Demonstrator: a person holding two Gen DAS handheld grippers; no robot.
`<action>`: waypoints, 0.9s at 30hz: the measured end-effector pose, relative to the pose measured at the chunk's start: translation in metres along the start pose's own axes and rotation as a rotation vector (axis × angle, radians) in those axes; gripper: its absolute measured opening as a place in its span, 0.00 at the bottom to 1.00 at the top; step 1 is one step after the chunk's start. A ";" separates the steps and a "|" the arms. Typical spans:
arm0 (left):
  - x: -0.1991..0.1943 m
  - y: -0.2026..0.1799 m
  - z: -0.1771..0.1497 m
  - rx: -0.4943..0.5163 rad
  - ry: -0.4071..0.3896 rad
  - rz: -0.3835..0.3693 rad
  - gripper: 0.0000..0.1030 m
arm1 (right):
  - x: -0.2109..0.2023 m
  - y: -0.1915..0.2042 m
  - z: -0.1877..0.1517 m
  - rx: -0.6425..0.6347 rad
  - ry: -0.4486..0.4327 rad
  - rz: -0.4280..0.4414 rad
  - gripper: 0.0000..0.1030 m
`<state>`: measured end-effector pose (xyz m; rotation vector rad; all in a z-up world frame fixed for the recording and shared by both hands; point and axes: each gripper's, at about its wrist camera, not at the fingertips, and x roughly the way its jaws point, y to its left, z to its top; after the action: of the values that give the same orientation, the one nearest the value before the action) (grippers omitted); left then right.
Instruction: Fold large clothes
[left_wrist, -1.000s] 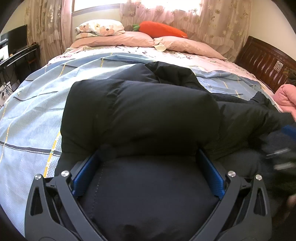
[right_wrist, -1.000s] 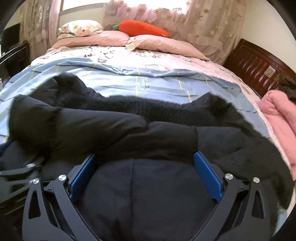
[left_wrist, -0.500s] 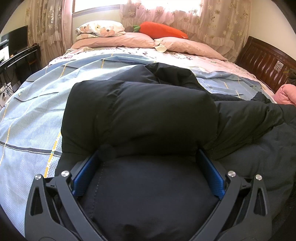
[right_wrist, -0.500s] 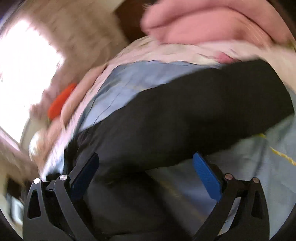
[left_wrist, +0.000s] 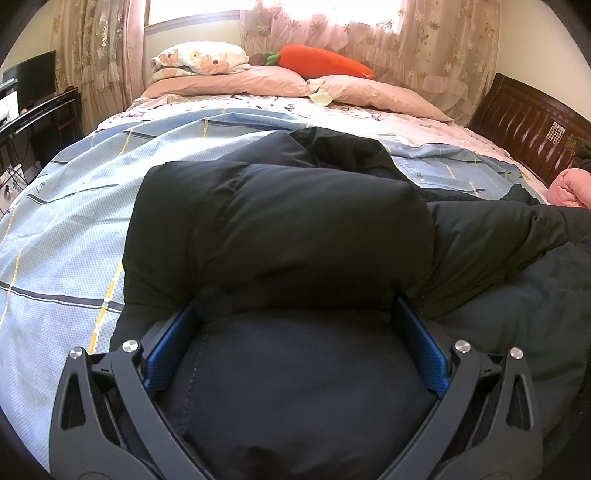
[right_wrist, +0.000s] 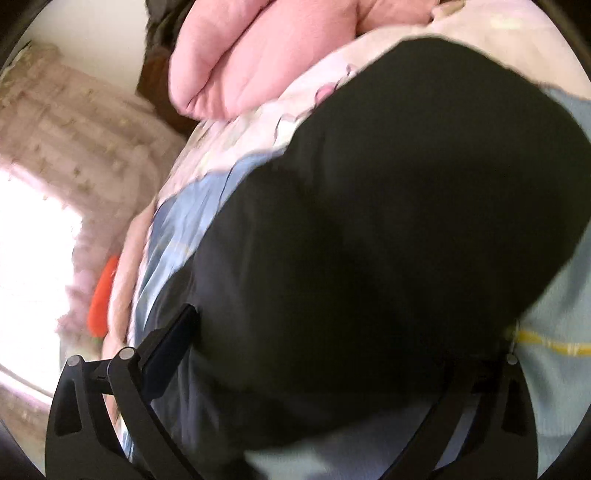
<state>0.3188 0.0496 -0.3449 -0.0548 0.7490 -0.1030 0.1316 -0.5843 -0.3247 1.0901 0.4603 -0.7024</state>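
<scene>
A large black puffer jacket (left_wrist: 280, 229) lies on the bed's blue plaid sheet (left_wrist: 66, 206), one part folded over its middle. My left gripper (left_wrist: 295, 317) is open, its blue pads (left_wrist: 166, 350) wide apart, with the jacket's bulging hem between them. In the blurred, tilted right wrist view, my right gripper (right_wrist: 332, 350) is open over a black sleeve or side of the jacket (right_wrist: 388, 206). Its left finger (right_wrist: 170, 347) shows; the jacket hides the right fingertip.
Pink pillows (left_wrist: 236, 79), a carrot plush (left_wrist: 325, 66) and a floral folded quilt (left_wrist: 199, 59) sit at the bed's head. A dark wooden headboard (left_wrist: 535, 122) and a pink garment (right_wrist: 266, 51) are at the right. A desk (left_wrist: 33, 110) stands left.
My right gripper has swung away to the jacket's right side and rolled, now close over black fabric near the pink garment. The left gripper and the folded jacket have stayed still.
</scene>
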 end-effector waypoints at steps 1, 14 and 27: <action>0.000 0.000 0.000 -0.001 -0.002 -0.003 0.98 | 0.002 0.004 0.003 -0.021 -0.014 -0.026 0.96; -0.003 0.003 -0.002 -0.011 -0.020 -0.017 0.98 | -0.029 0.122 -0.008 -0.561 -0.263 -0.124 0.19; -0.004 0.003 -0.002 -0.013 -0.024 -0.019 0.98 | -0.095 0.304 -0.175 -1.112 -0.239 0.160 0.18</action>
<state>0.3147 0.0528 -0.3440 -0.0759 0.7258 -0.1157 0.2819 -0.3100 -0.1384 -0.0090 0.4524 -0.3216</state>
